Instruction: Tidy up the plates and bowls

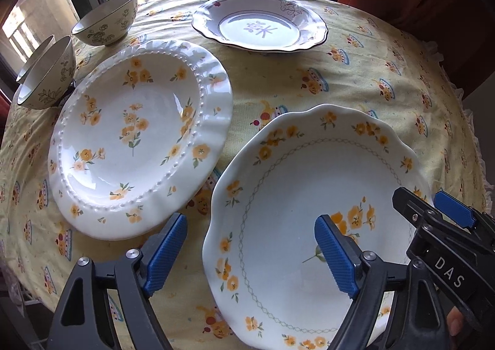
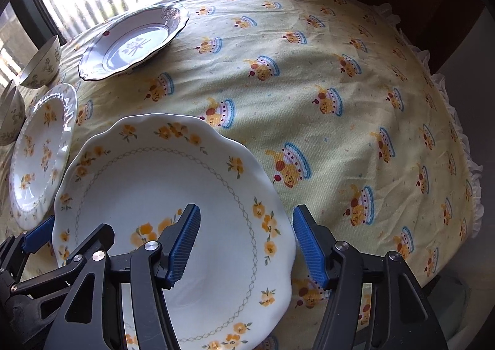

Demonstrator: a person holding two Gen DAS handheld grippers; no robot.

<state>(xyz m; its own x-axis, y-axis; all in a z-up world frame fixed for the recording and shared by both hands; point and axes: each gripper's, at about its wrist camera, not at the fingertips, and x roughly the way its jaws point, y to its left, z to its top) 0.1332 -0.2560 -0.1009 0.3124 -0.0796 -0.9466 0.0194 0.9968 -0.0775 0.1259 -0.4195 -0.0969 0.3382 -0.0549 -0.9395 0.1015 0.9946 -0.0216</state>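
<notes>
Nearest: scalloped plate point(image 1: 297, 226) with orange flowers and a diamond-chain ring, lying on the yellow printed cloth of the tabletop point(image 2: 355, 102). Both tools sit over it.

Left gripper point(image 1: 250, 254): jaws spread wide, straddling the plate's left rim, one pad outside over the cloth, the other over the plate's well. Nothing pinched.

Right gripper point(image 2: 246, 245): jaws spread likewise, straddling the right rim, one pad over the well, the other beyond the edge above the cloth. Nothing pinched. Whether any pad touches china, cannot tell.

Judgement: the step in hand looks like taking hold of this plate by opposite rims, to stack or move it. To do it well, lower each tool until the rim sits deep between the ribbed blue pads, then close both evenly. Glazed china is slick, so grip the flat of the rim, not the scalloped lip. Lift level, both sides together.

Just beyond, to the left: beaded plate point(image 1: 139, 139) with a fluted rim, same orange flowers, near the first plate but not touching it. A likely stacking partner.

Farther left: two green-sprigged bowls point(image 1: 46, 78) nested or side by side, can't tell which; a third bowl point(image 1: 106, 20) behind them.

Farthest, by the window: blue-patterned plate point(image 1: 260, 23) with a dark edge, well apart from the rest.
</notes>
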